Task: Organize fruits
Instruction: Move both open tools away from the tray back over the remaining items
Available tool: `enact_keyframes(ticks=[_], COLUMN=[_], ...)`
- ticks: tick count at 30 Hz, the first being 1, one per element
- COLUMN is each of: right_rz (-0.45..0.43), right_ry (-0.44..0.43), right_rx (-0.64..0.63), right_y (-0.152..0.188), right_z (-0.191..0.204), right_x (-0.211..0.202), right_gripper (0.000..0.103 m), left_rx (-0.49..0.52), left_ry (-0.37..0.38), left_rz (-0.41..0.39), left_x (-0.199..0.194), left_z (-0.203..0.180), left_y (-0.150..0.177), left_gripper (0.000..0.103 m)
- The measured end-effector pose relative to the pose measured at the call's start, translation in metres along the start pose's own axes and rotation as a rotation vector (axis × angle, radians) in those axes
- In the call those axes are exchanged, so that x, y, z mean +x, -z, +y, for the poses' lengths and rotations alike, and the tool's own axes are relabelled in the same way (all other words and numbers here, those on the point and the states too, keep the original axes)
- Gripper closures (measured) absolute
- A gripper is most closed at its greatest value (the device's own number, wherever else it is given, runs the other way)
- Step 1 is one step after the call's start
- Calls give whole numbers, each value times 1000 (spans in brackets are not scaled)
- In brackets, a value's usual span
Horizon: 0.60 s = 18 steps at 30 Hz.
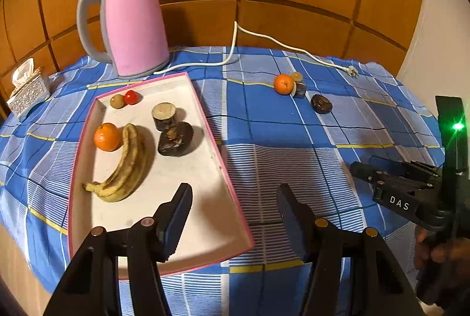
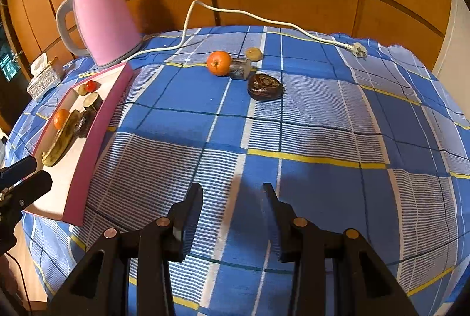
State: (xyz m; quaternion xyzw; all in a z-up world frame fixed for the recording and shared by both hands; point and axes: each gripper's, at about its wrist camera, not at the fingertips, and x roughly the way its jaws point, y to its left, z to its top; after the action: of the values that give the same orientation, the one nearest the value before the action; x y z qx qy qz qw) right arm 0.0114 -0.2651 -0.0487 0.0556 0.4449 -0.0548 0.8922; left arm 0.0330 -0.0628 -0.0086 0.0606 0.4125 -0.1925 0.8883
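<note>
The left gripper (image 1: 235, 198) hangs with its jaws spread and empty over the near end of the pink-rimmed tray (image 1: 229, 183); only its camera shows the tray's full contents: a banana (image 1: 126, 169), an orange (image 1: 107, 137), two dark pieces and two small fruits. The right gripper (image 2: 232, 198), likewise spread and empty, hovers above the checked tablecloth (image 2: 308, 139). Well beyond its fingers lie a loose orange (image 2: 218, 62), a dark fruit (image 2: 264, 87) and smaller pieces. A pink kettle (image 2: 102, 22) stands behind.
</note>
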Motion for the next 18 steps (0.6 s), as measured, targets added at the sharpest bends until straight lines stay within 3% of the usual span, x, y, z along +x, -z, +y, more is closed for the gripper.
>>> enact_keyframes(ticks=[18], right_rz=[-10], right_ry=[51], right_rx=[34], right_y=[6], right_z=[-25], right_x=[-6], right_gripper=[62], left_rx=[85], left_ry=[73], left_rz=[64], left_x=[29], left_z=[-39], left_y=[-17], left_gripper=[43])
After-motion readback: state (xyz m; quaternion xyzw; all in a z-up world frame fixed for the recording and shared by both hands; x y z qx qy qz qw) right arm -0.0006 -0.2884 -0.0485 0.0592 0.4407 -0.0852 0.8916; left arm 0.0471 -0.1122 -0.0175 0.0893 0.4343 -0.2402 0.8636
